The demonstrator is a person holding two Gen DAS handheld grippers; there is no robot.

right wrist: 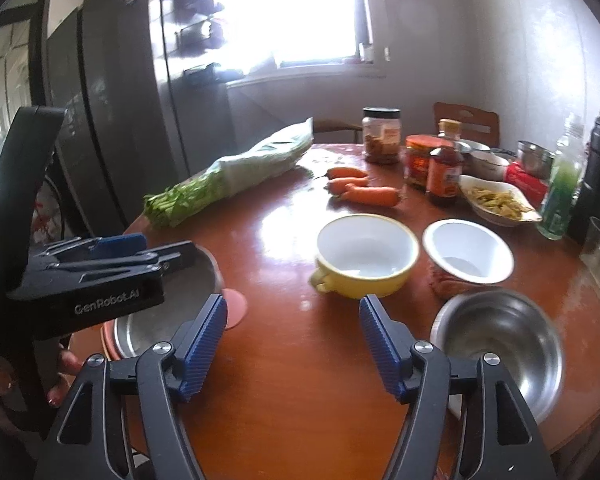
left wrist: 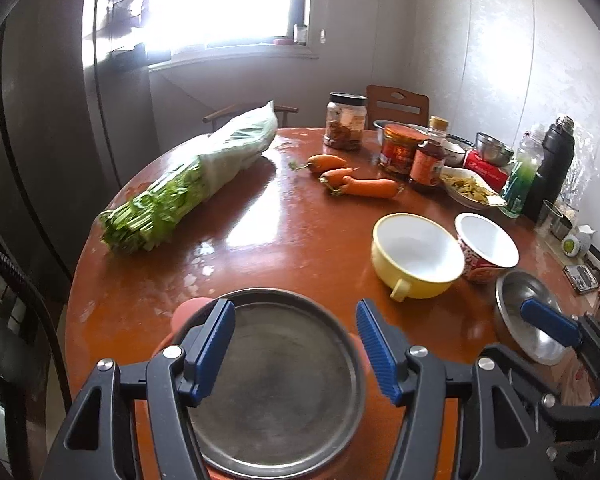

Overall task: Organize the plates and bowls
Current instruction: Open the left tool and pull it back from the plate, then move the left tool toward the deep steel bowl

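Observation:
A flat steel plate [left wrist: 276,384] lies on a pink plate [left wrist: 190,312] at the near edge of the round table; my left gripper [left wrist: 295,346] is open right above it, holding nothing. A yellow handled bowl [left wrist: 414,256] and a red-patterned bowl [left wrist: 486,246] stand side by side mid-table. A steel bowl [right wrist: 500,340] sits at the near right. My right gripper [right wrist: 292,344] is open and empty over bare table, left of the steel bowl [left wrist: 528,316]. In the right wrist view the left gripper [right wrist: 112,256] hovers over the steel plate [right wrist: 160,312].
Bagged greens [left wrist: 188,180] lie at the left. Carrots [left wrist: 360,182], jars [left wrist: 346,126], a sauce bottle [left wrist: 430,160], a dish of food [left wrist: 470,190], a green bottle [left wrist: 522,184] and a black flask [left wrist: 552,168] crowd the back right. A fridge [right wrist: 100,120] stands left.

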